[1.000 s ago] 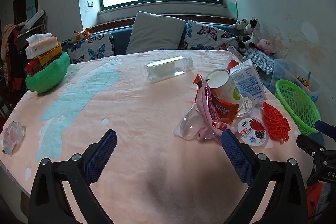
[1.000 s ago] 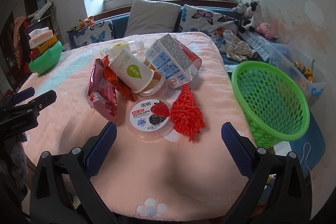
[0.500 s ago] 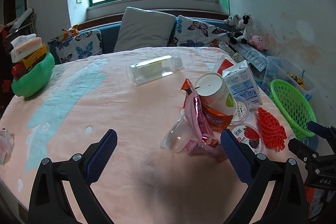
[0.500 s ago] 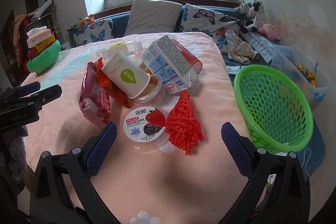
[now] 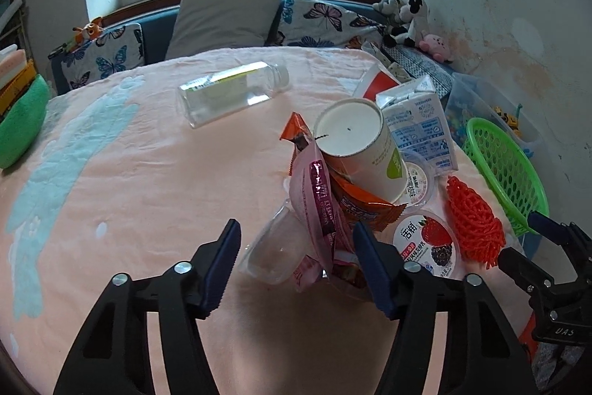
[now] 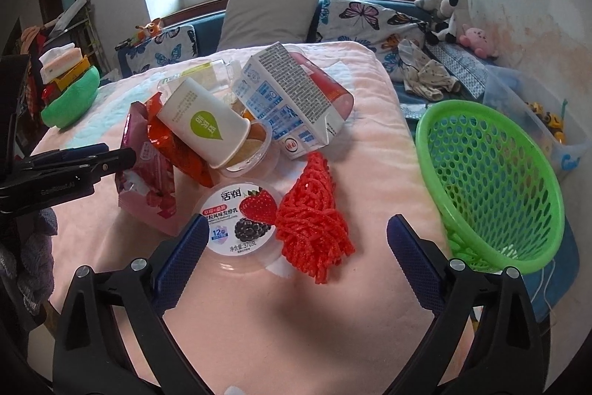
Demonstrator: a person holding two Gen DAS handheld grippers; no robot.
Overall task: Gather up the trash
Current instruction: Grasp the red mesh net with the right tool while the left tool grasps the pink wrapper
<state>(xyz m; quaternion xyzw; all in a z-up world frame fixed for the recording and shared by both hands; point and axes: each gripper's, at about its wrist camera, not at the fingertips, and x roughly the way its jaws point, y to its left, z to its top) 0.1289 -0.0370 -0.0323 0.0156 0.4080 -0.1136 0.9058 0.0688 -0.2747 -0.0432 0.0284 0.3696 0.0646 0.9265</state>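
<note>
Lowest in the left wrist view, the left gripper point(image 5: 296, 263) is closing in: its jaws, wide apart half a second ago, are now standing noticeably narrower and are bracketing the near edge of the trash pile, with the clear plastic cup point(image 5: 273, 252) and the foot of the pink wrapper point(image 5: 320, 210) lying between the blue pads. Nothing is clamped yet, as far as I can tell; this looks like the start of the first pickup. The pile has also drifted toward the bottom centre of the frame, so the tool is advancing on it.

In the right wrist view the right gripper point(image 6: 296, 254) is holding its jaws fully apart, empty, and is hovering over the yogurt lid point(image 6: 240, 217) and the red mesh net point(image 6: 314, 224) at lower centre, closer than a second ago.

Just above, at mid-frame, the paper cup point(image 6: 203, 124) is leaning on the orange wrapper point(image 6: 177, 150), touching the milk carton point(image 6: 292, 102). Further up, the clear bottle point(image 5: 229, 91) is lying apart from the heap.

The green basket point(image 6: 492, 180), the likely destination, is sitting at the right of the frame, beside the table edge point(image 6: 399, 121). The bare pink tablecloth point(image 6: 373, 173) between heap and basket is giving the right tool open passage. The two tools are working close together, so a sideways swing is risking a knock.
</note>
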